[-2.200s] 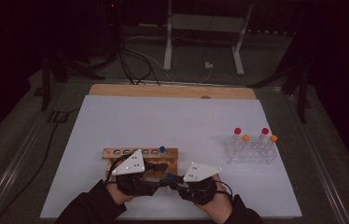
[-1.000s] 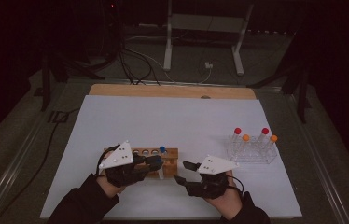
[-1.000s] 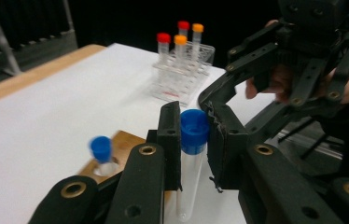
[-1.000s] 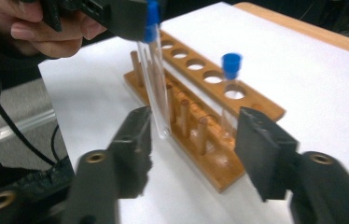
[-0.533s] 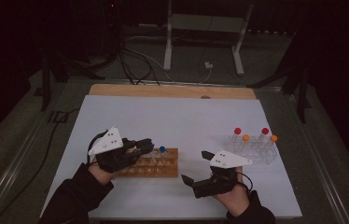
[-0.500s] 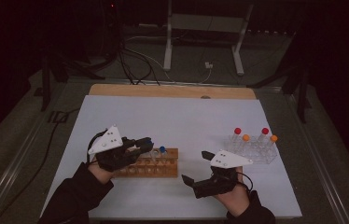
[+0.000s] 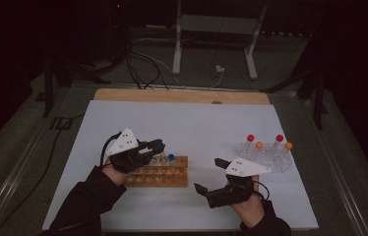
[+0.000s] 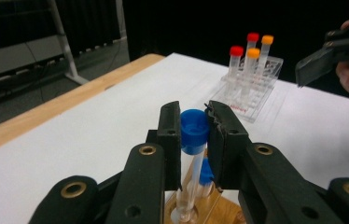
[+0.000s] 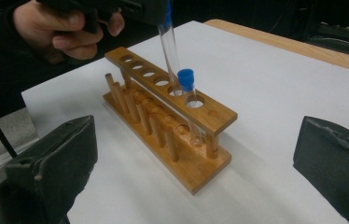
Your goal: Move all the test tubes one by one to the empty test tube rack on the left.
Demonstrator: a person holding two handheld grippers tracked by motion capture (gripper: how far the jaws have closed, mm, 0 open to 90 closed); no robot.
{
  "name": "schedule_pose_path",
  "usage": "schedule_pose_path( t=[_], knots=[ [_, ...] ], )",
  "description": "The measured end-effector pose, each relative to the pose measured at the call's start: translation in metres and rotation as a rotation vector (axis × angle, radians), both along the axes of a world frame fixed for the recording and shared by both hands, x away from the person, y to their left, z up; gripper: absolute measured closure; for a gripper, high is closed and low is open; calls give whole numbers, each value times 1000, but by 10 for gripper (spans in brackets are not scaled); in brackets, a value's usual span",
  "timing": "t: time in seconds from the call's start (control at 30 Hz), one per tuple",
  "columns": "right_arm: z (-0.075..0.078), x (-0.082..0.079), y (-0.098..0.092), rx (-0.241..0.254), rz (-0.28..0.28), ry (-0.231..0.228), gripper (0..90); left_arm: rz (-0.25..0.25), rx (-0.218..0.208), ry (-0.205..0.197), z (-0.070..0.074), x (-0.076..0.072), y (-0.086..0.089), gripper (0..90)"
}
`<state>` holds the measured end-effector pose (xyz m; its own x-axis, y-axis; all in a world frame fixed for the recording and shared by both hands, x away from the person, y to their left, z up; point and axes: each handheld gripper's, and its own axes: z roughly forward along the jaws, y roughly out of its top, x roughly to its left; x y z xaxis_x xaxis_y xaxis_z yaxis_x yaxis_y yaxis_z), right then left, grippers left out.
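My left gripper (image 7: 158, 146) is shut on the blue cap of a clear tube (image 8: 194, 128), which it holds upright over the wooden rack (image 7: 160, 173). In the right gripper view that tube (image 9: 169, 46) reaches down to the second hole from the rack's (image 9: 163, 116) near end. A second blue-capped tube (image 9: 189, 93) stands in the end hole beside it. My right gripper (image 7: 207, 175) hovers right of the rack near the table's front. Its jaws have just been opening, now stand wide, and have nothing between them.
A clear plastic rack (image 7: 265, 155) with red-capped and orange-capped tubes stands at the right, behind my right hand. The white mat (image 7: 197, 123) lies on a wooden table (image 7: 182, 96). A metal stand and cables are on the floor beyond the far edge.
The two grippers were close together at the wooden rack and have drawn apart. The left one carried its tube left and back; the right one moved right and opened.
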<state>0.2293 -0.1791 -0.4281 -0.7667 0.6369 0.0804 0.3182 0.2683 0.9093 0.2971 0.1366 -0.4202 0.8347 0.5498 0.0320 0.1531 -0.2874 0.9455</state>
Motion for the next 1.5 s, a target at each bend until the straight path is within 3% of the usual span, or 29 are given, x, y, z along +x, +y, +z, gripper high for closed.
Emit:
schedule_pose_path(
  t=[0.43,0.5,0.77,1.33,1.43,1.5],
  knots=[
    [-1,0,-2,-2,9,4,0,0,75,71,-26,2,-5,774],
    [-1,0,-2,2,13,6,0,3,71,83,-29,2,-5,774],
    [0,-1,-3,2,13,5,0,7,116,96,-35,3,-10,773],
    [1,0,-3,5,19,11,0,-3,130,116,-36,4,-8,764],
    [2,0,-4,7,17,13,0,-12,121,128,-37,4,-8,752],
    [2,0,-4,10,17,9,0,-27,125,136,-37,2,-8,694]
  ],
)
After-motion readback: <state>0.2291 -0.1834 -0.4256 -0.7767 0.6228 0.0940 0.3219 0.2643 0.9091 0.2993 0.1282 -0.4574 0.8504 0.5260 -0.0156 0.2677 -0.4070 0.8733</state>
